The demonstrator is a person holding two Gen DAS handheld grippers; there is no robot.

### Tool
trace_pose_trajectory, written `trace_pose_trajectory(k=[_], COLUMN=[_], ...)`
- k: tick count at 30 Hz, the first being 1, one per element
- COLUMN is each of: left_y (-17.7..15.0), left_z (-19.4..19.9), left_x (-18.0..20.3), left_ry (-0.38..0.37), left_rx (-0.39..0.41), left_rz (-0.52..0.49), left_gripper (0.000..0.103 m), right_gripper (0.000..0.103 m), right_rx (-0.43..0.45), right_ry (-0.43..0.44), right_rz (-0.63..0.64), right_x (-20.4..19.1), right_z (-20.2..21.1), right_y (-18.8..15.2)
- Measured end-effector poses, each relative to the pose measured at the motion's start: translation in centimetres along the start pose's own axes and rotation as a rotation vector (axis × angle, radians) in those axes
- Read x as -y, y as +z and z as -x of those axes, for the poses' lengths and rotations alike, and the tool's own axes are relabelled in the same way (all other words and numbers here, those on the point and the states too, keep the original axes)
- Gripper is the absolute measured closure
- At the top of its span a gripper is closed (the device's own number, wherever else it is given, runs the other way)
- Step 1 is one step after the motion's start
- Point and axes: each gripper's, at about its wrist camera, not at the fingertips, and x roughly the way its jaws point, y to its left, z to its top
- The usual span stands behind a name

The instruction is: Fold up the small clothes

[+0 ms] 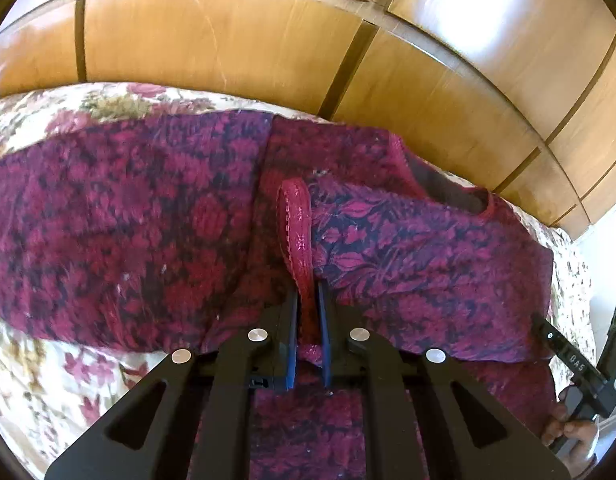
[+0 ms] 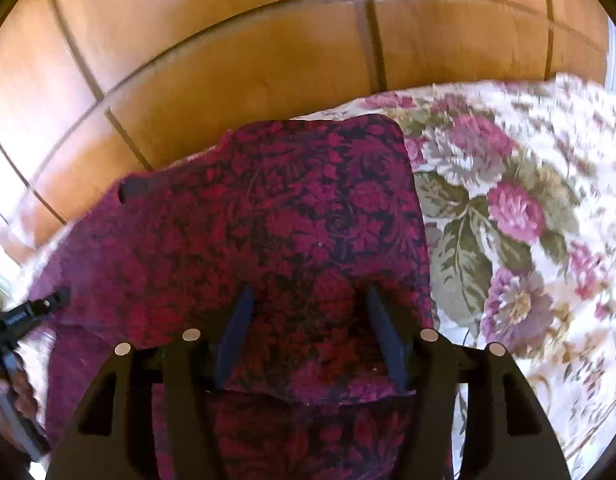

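A maroon and dark floral-patterned garment (image 1: pixel 128 220) lies spread on a flowered bedspread (image 1: pixel 40 380). My left gripper (image 1: pixel 308 292) is shut on a red trimmed edge (image 1: pixel 298 232) of the garment, which runs up between the blue pads. In the right wrist view the same garment (image 2: pixel 288 220) lies partly folded, with a straight right edge. My right gripper (image 2: pixel 308 296) is open just above the cloth, its blue fingers (image 2: pixel 238 328) spread with nothing between them. The right gripper also shows at the right edge of the left wrist view (image 1: pixel 568 356).
A glossy wooden wardrobe (image 1: pixel 268 48) stands right behind the bed and fills the upper half of both views (image 2: pixel 248 60). Bare flowered bedspread (image 2: pixel 528 220) lies to the right of the garment. The left gripper's tip (image 2: pixel 36 308) pokes in at the left.
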Motion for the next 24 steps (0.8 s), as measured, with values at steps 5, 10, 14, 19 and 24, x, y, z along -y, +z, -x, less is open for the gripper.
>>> trace_pose_trajectory(k=[5,10,14,19,24], left_y=[-0.3,-0.8,-2.1,-4.6,-6.8], left_z=[1.8,5.6,8.6,12.1,15.6], left_x=[-0.6,-3.7,-9.5,-17.5,-24.7], left_ry=[0.004,0.033,0.056,0.095,0.171], left_rx=[0.015,0.071,0.078,0.149,0.224], left_rz=[0.034,0.120,0.235,0.439,0.628], left_gripper=[0.077,0.051,0.051,0.051,0.051], right_gripper=[0.035,0.023,0.017,0.015,0.003], right_rx=[0.018,0.012,0.058,0.024,-0.027], right_ry=[-0.122,-0.165,-0.104,-0.055,-0.096], right_rz=[0.087,0.102,0.100,0.187,0.289], right_x=[-2.0,-2.5,-4.0,-7.2,-9.8], right_z=[-0.4,1.2,4.5,5.4,3.6], right_y=[-0.8,-0.5,-2.5,-6.8,-9.3])
